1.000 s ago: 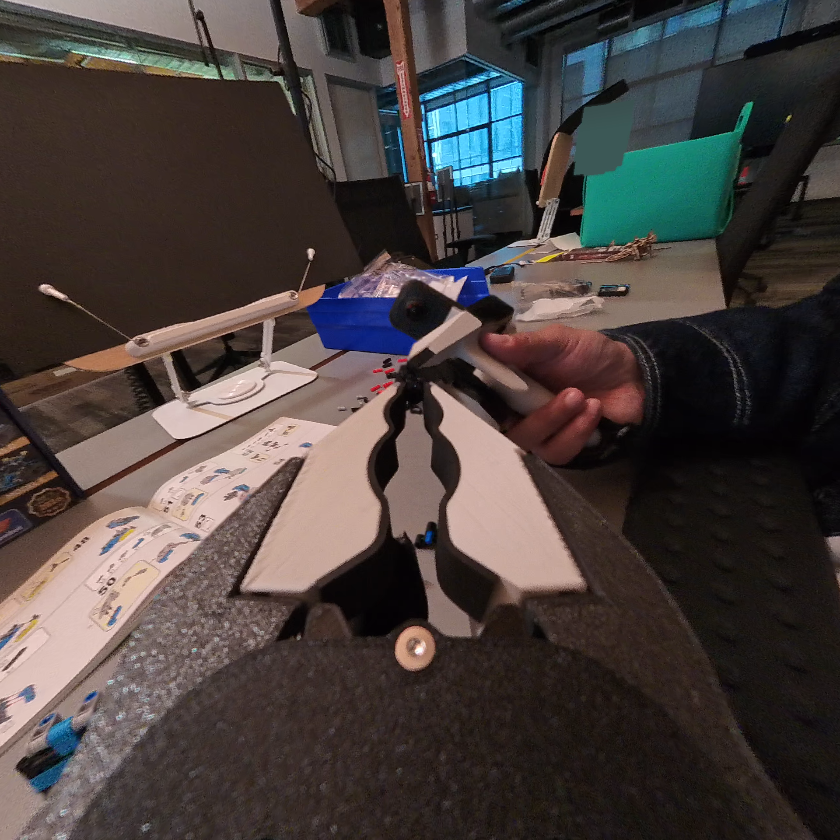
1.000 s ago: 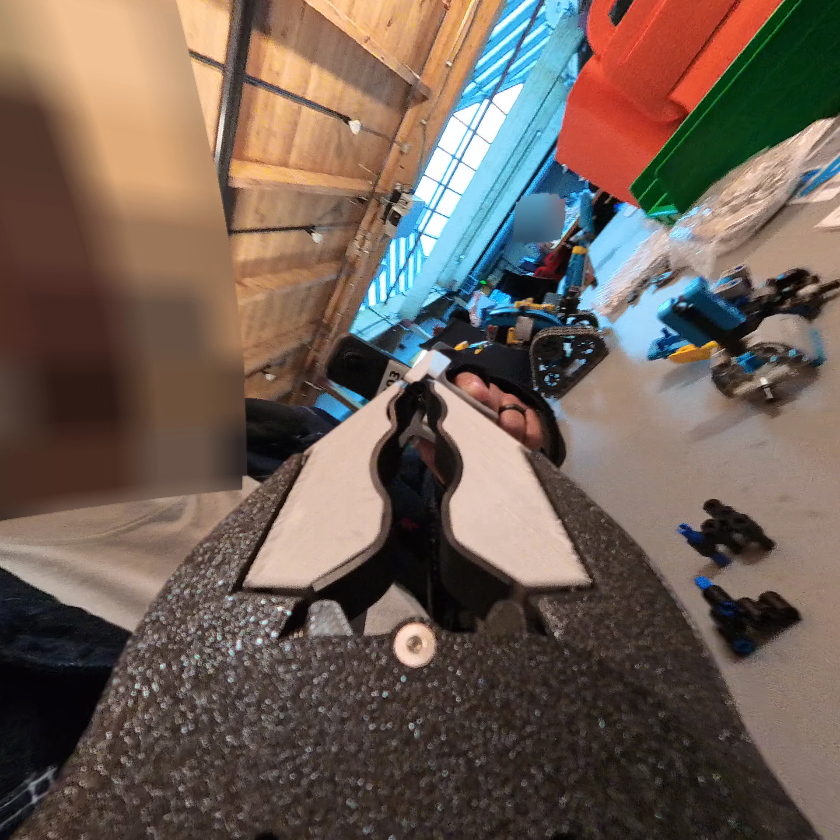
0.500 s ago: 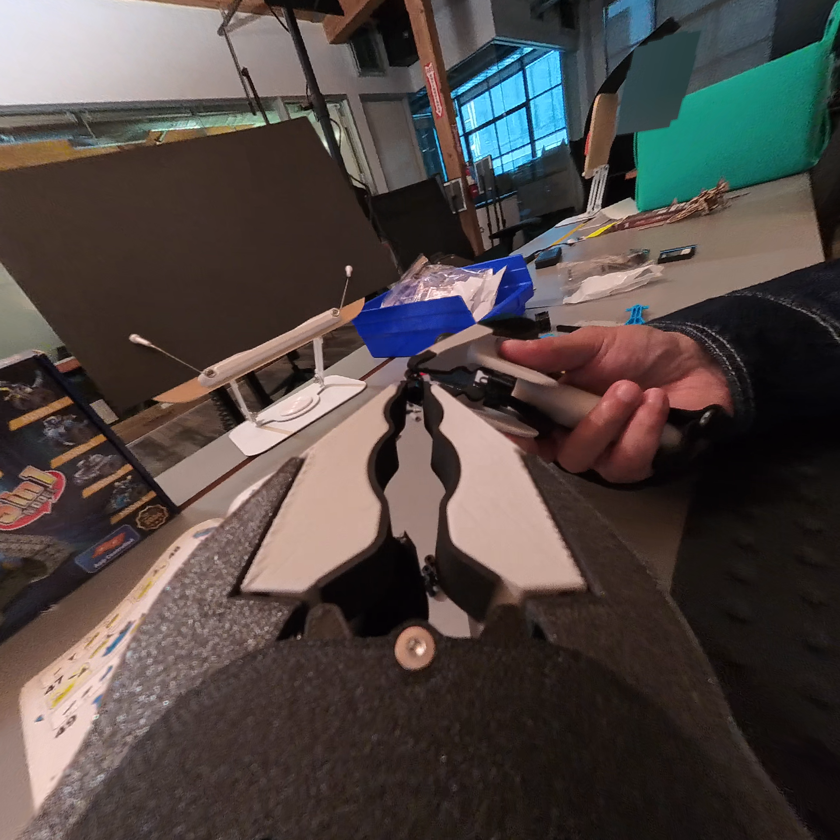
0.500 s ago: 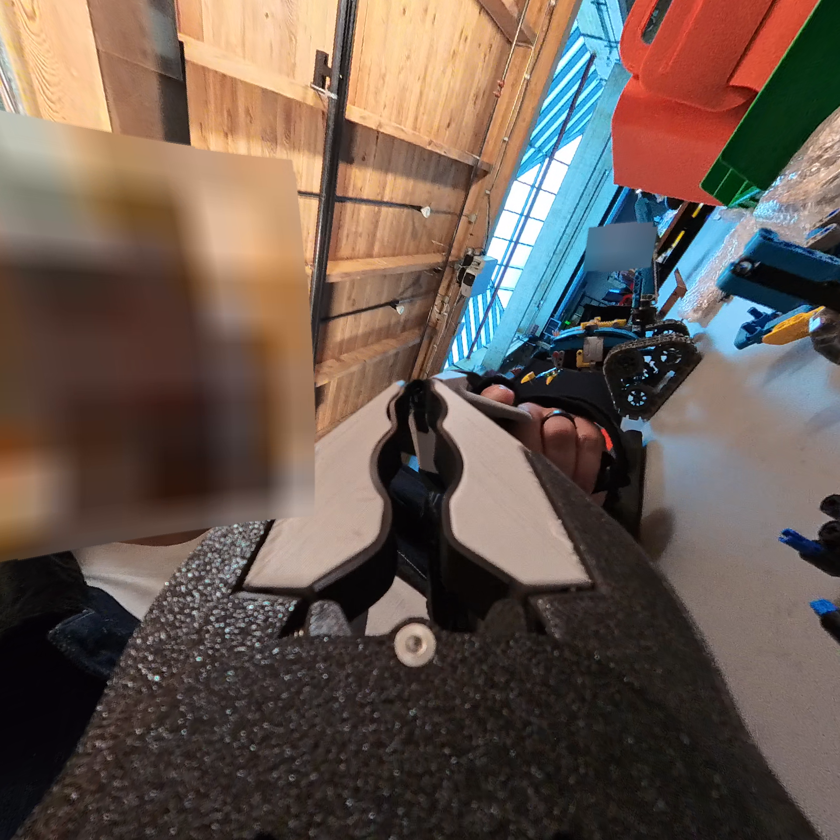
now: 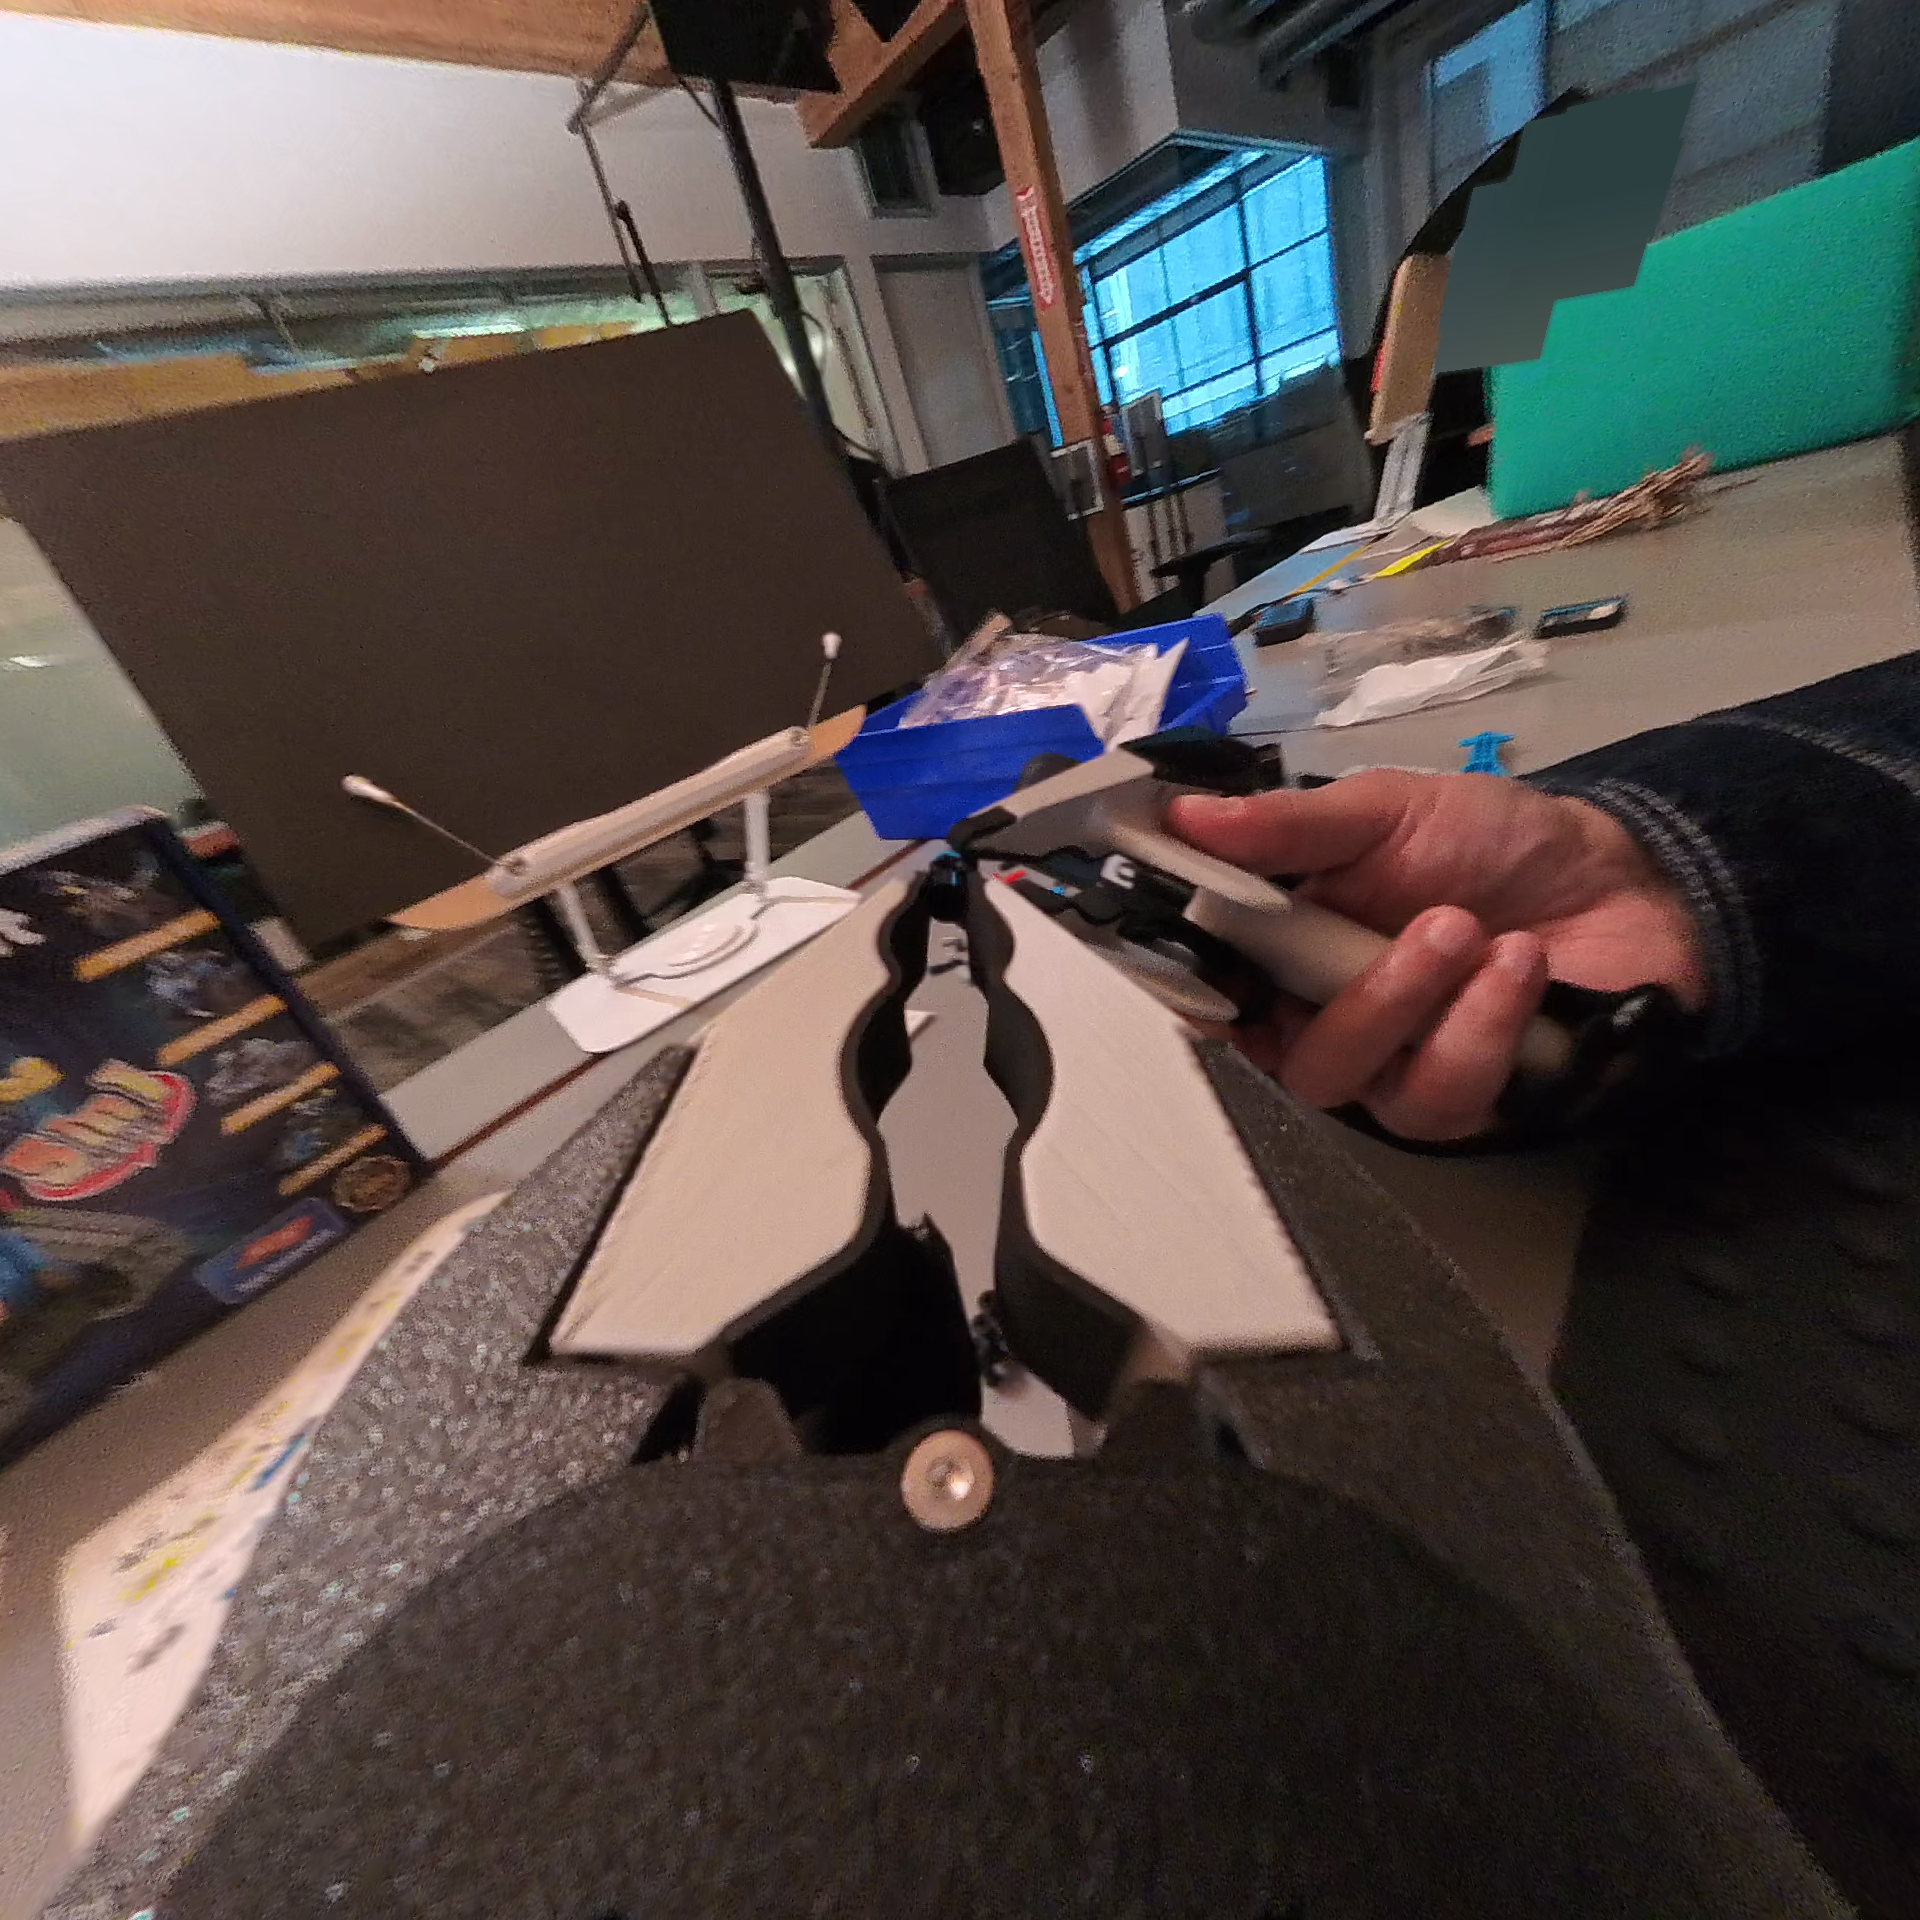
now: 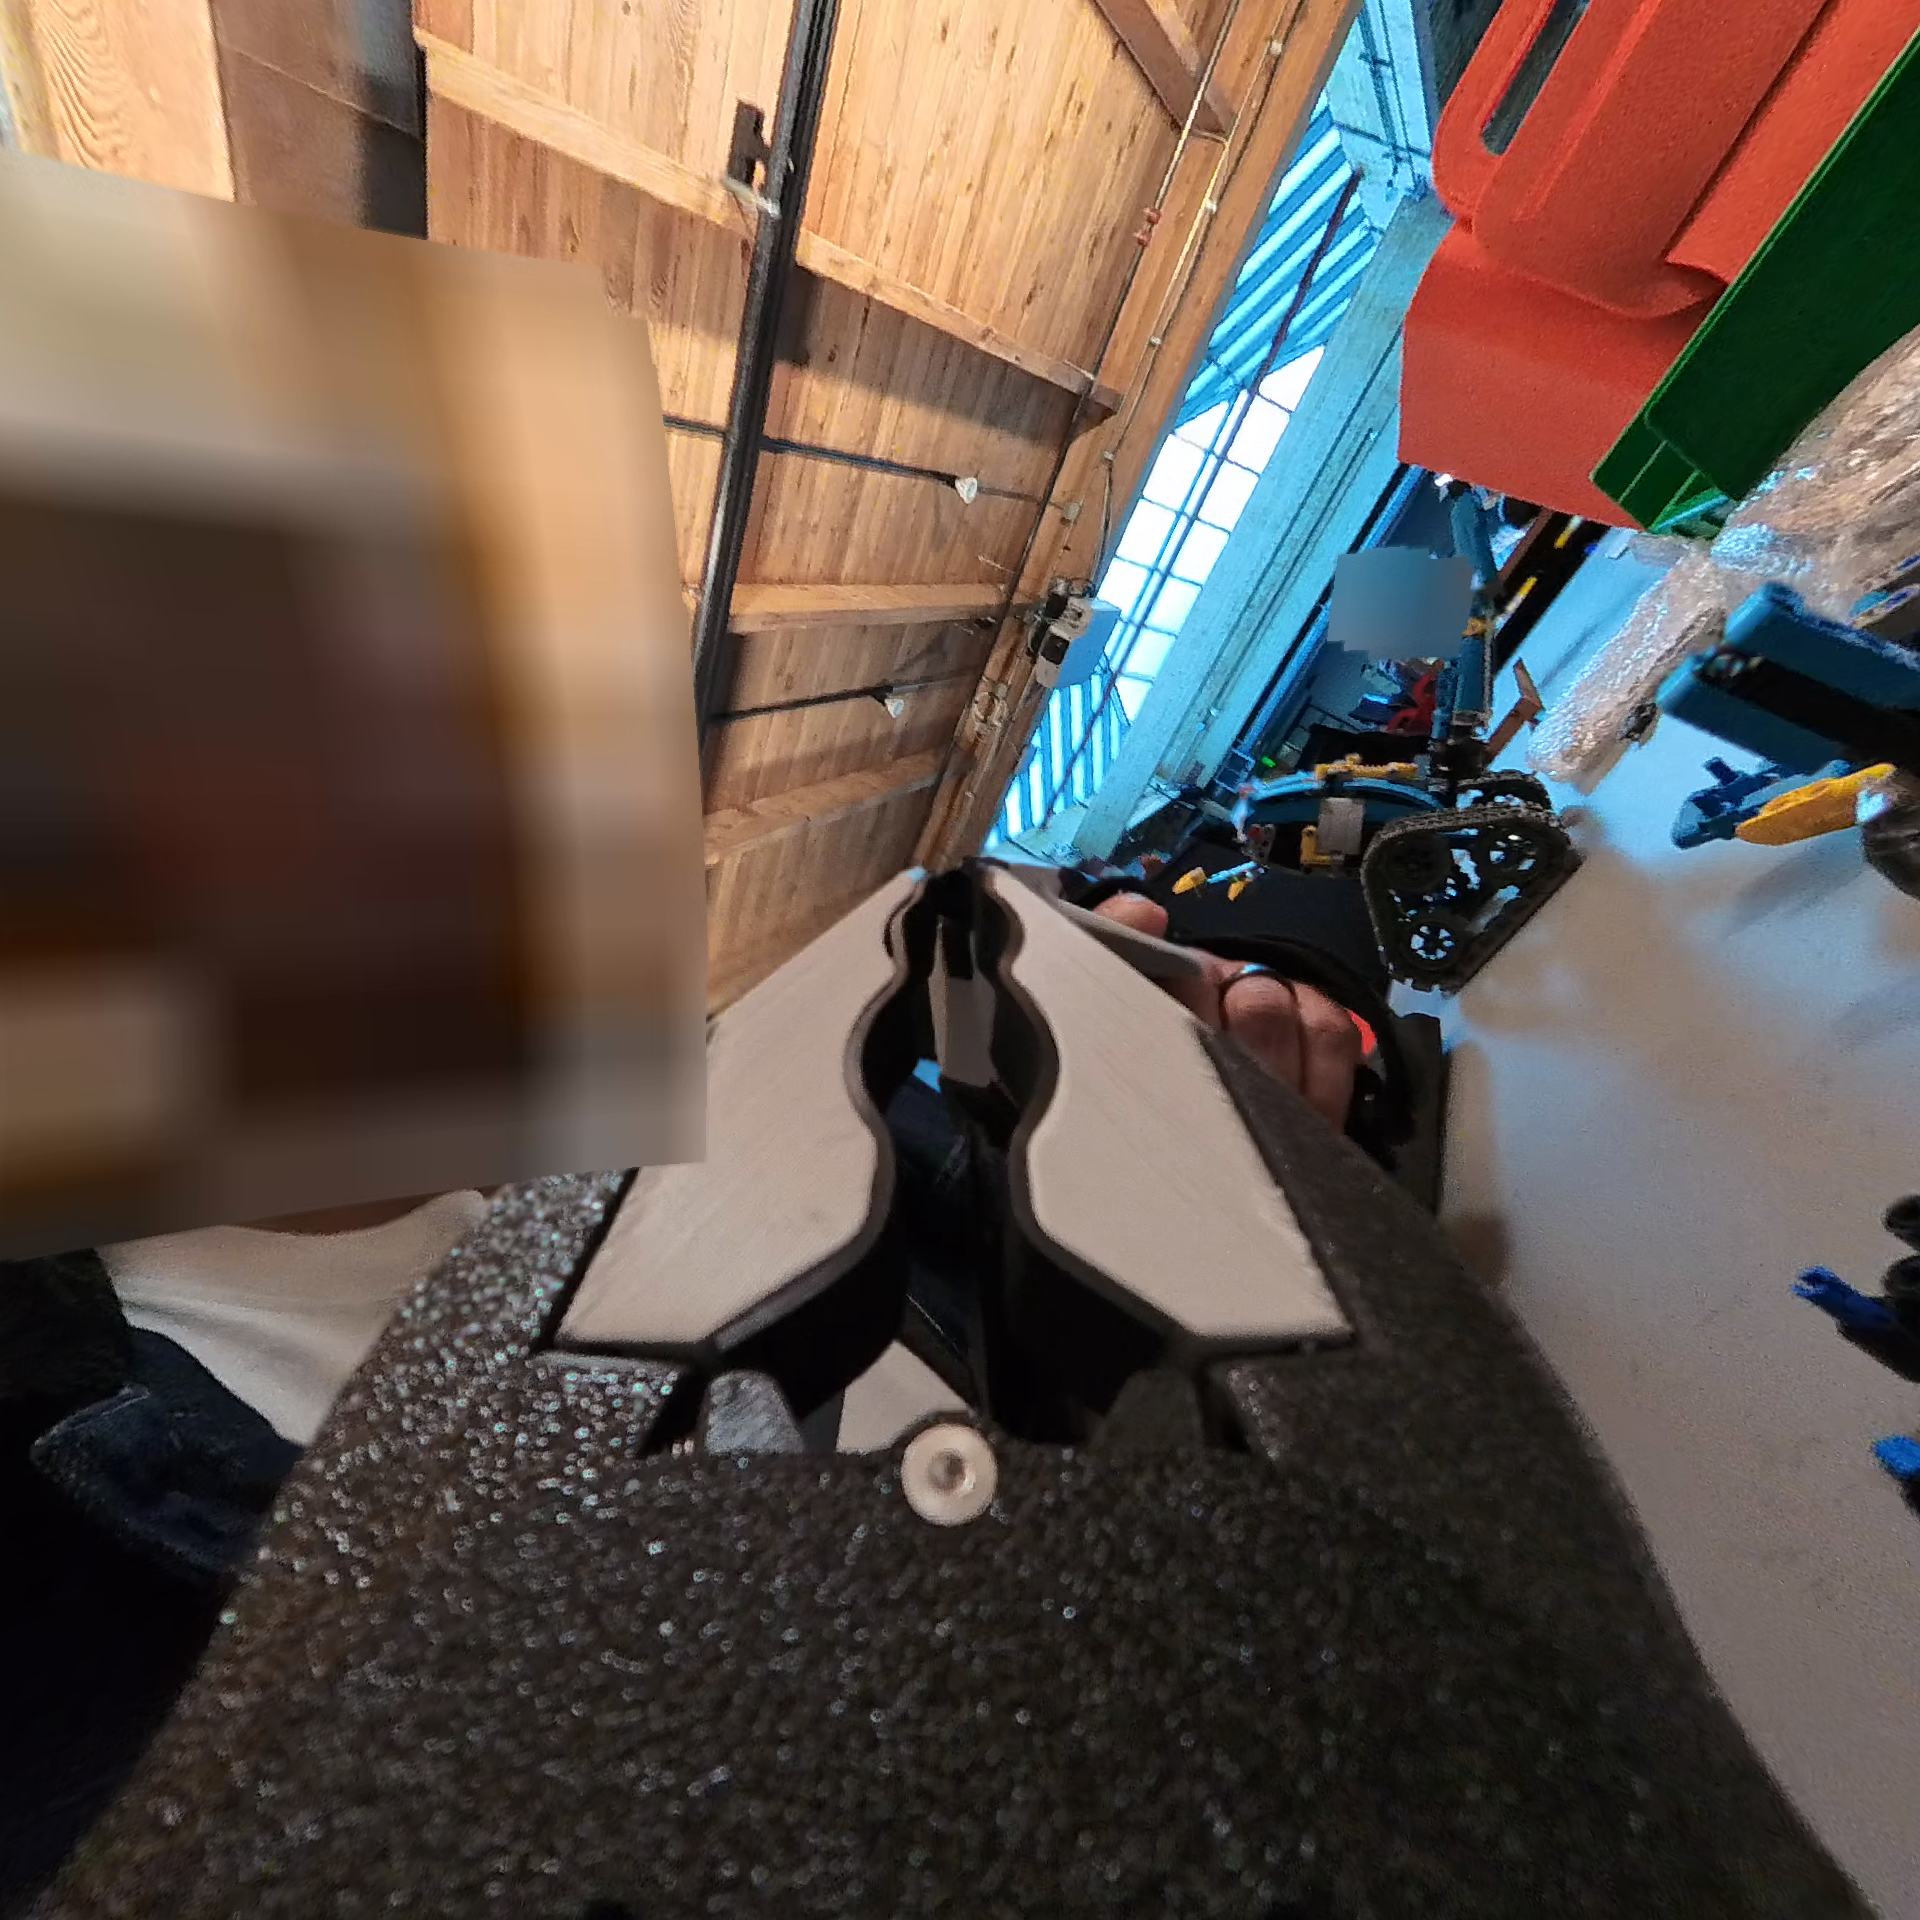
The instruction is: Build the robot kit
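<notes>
**Two grippers tip to tip over the grey table**

Left gripper point(image 5: 948, 883): fingers nearly together at the tips, pinching a small dark piece with a bit of blue point(image 5: 940, 896). Piece too small and blurred to identify further. Just ahead and to the right of those tips came the right gripper point(image 5: 1101, 805), seen from outside, its white fingers pointing at the left gripper's tips. A hand point(image 5: 1423, 935) in a dark sleeve point(image 5: 1756, 831) wrapped its handle.

Ahead-left of the left gripper: a white rod-shaped model on a white stand point(image 5: 665, 821), thin antennae at both ends. Beyond the tips, a blue bin point(image 5: 977, 758) with clear plastic bags point(image 5: 1029, 681) in it. Far left, a dark printed box point(image 5: 156, 1091). Near left, low, a white instruction sheet point(image 5: 208, 1507), blurred. All rested on the grey table point(image 5: 1714, 623).

Right gripper point(image 6: 951, 894) in its own view: tips closed to a narrow slit around something dark; could not tell what. Behind the fingers, a white finger of the other gripper and a hand with a ring point(image 6: 1262, 1013).

Right of the right gripper on the table: a tracked blue-and-black brick vehicle point(image 6: 1455, 883), a blue brick assembly point(image 6: 1787, 717), small black-and-blue connector pieces point(image 6: 1870, 1320) at the frame edge.
</notes>
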`<state>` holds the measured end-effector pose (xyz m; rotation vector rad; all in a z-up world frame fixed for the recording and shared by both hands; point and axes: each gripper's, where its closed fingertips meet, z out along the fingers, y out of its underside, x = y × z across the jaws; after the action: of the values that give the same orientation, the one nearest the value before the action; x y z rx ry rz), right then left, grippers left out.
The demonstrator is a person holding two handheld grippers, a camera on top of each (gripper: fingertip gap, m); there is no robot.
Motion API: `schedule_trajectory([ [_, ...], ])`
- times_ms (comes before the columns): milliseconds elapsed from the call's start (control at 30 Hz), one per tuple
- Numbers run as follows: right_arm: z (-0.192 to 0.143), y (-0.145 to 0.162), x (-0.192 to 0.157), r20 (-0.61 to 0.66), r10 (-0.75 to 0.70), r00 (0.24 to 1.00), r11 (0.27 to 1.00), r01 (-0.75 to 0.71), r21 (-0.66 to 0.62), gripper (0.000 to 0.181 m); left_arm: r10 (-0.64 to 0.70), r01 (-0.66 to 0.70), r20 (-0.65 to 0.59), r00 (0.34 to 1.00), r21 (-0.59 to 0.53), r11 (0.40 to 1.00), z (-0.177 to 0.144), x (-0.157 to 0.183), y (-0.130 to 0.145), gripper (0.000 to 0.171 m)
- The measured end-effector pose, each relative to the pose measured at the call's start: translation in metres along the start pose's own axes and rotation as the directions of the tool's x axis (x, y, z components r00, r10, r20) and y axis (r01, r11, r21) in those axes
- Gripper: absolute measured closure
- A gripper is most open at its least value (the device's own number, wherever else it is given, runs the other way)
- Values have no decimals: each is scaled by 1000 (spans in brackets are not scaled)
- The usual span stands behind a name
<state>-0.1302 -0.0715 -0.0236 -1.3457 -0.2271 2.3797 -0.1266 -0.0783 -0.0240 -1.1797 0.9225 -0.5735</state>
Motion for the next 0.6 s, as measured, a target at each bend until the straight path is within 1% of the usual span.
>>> schedule_trajectory([
  [33, -1, 1, 0, -18, -33, 999, 999, 32, -25, 175, -40, 40, -27, 999, 0, 999, 0, 1, 1, 165],
  [100, -4, 2, 0, -58, -112, 992, 991, 107, -85, 175, -117, 118, -81, 990, 2, 993, 1, 3, 2, 165],
  [233, -7, 6, 0, -84, -195, 977, 972, 181, -148, 176, -256, 259, -177, 950, -10, 966, 0, 7, 3, 165],
  [333, -5, 12, 0, -98, -278, 956, 944, 252, -214, 178, -305, 309, -223, 926, -21, 951, 1, 13, 3, 165],
  [400, -5, 12, 0, -98, -281, 955, 941, 254, -222, 176, -309, 313, -223, 925, -18, 950, 1, 12, 3, 165],
  [467, -6, 12, 1, -99, -266, 959, 946, 240, -218, 176, -273, 275, -208, 939, -20, 961, 1, 12, 4, 165],
  [600, -5, 8, 3, -139, -323, 936, 930, 287, -228, 175, -196, 194, -164, 967, -28, 981, 3, 9, 6, 165],
])
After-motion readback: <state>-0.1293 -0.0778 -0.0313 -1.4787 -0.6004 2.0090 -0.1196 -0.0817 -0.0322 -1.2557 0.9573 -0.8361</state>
